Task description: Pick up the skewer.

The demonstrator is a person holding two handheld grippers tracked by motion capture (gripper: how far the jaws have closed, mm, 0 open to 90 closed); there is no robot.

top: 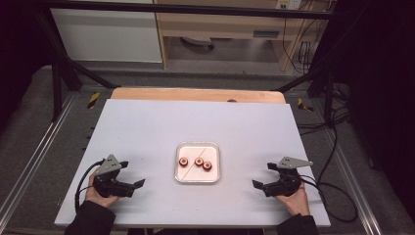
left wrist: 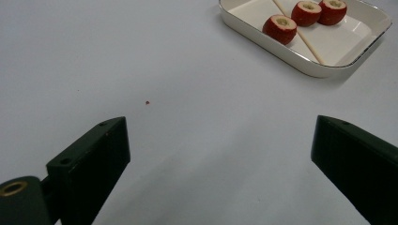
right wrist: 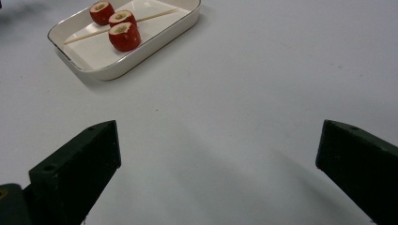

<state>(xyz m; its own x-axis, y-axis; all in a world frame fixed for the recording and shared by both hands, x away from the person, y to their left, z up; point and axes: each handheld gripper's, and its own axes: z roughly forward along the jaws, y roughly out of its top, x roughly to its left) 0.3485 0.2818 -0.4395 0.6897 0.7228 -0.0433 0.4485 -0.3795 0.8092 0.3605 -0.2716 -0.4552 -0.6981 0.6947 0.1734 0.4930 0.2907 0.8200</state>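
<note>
White and bare, the table [top: 147, 127] carried a shallow cream tray [top: 214, 147] with a thin dark rim near the middle of its near half, and both grippers rested on the tabletop well apart from it, one to each side. Inside the tray lay three small red fruit pieces [top: 199, 161], each cored so that a pale hollow showed at the top, set close together in a short row, with a slim wooden skewer [top: 189, 163] lying slantwise across the tray floor beside them. In the left gripper view the skewer [left wrist: 300, 33] passed between the nearest fruit piece and the other two, seemingly touching none of them. The left gripper [top: 131, 175] sat near the front left part of the table, held by the person's left hand [top: 100, 198], its black jaws spread wide with nothing between them but bare table; a tiny reddish speck [left wrist: 147, 102] lay on the surface ahead of them. The right gripper [top: 264, 175] sat near the front right part, held by the right hand [top: 296, 200], its jaws likewise standing far apart and gripping nothing. Each gripper pointed inward toward the tray, which appeared at the upper edge of both gripper views.
</note>
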